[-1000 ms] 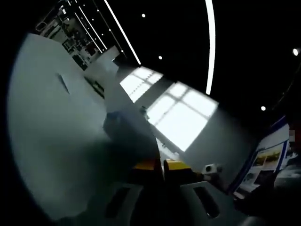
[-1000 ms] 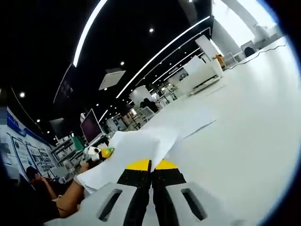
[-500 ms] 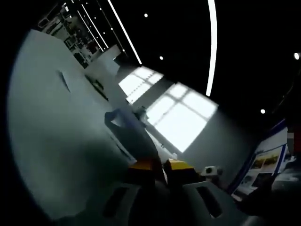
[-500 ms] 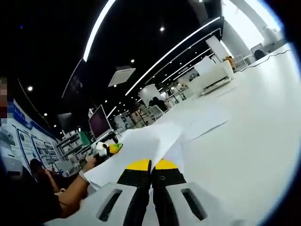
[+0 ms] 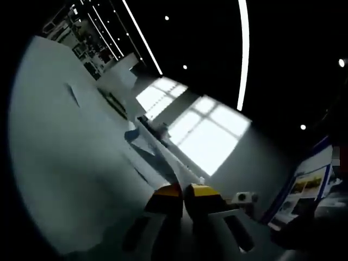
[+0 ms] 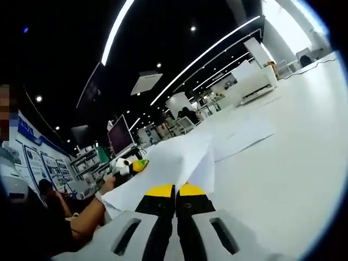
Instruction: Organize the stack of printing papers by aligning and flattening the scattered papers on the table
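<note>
In the right gripper view, my right gripper (image 6: 175, 189) is pinching the near edge of a bunch of white papers (image 6: 168, 163), its yellow-tipped fingers (image 6: 160, 190) pressed together on them; I cannot count the sheets. The bunch is rising off the white table (image 6: 293, 163), and beyond it two more sheets (image 6: 239, 133) are lying flat, overlapping. To the left, a person's hand (image 6: 106, 187) is bringing my left gripper (image 6: 130, 166) to the far end of the bunch.

In the left gripper view, my left gripper (image 5: 184, 191) is closing its two fingers (image 5: 202, 191) almost together on the thin edge of the papers (image 5: 157, 149), which are running away over the dim table (image 5: 65, 163).
</note>
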Available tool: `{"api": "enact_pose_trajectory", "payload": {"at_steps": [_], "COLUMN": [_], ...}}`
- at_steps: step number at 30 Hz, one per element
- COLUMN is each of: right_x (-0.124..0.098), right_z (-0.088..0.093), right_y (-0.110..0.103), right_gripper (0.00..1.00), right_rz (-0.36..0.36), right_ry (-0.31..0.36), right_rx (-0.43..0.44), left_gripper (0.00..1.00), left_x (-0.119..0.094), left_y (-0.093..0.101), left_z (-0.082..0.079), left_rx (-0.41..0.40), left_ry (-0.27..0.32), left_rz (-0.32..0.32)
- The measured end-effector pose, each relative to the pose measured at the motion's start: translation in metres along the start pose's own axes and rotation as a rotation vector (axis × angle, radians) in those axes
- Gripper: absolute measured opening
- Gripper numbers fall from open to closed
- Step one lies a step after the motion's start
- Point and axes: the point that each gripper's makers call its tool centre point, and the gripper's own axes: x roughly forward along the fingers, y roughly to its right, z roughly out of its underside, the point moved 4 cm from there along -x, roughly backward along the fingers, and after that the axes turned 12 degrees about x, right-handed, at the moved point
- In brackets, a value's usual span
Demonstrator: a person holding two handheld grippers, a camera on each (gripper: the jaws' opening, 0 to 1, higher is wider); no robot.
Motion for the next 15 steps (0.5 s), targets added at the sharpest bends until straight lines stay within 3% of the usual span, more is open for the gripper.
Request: {"api": "enact_pose_trajectory", "payload": {"at_steps": [9,15], "right_x": [0.0004,0.0002], "right_z": [0.0011,0.0024], "right_y": [-0.0015,0.0002], "right_gripper": [0.0,0.05], "right_rz": [-0.002,0.003], "right_ry": [-0.009,-0.018], "right_rx": [-0.035,-0.111], "left_gripper": [0.07,0.06], "left_x": [-0.0004,-0.0019], "left_y": [0.0004,-0.0007], "left_z": [-0.001,-0.0042], "left_rx": [0.011,0.019], "left_ry": [0.005,0.023], "left_rz": [0.002,0.008]}}
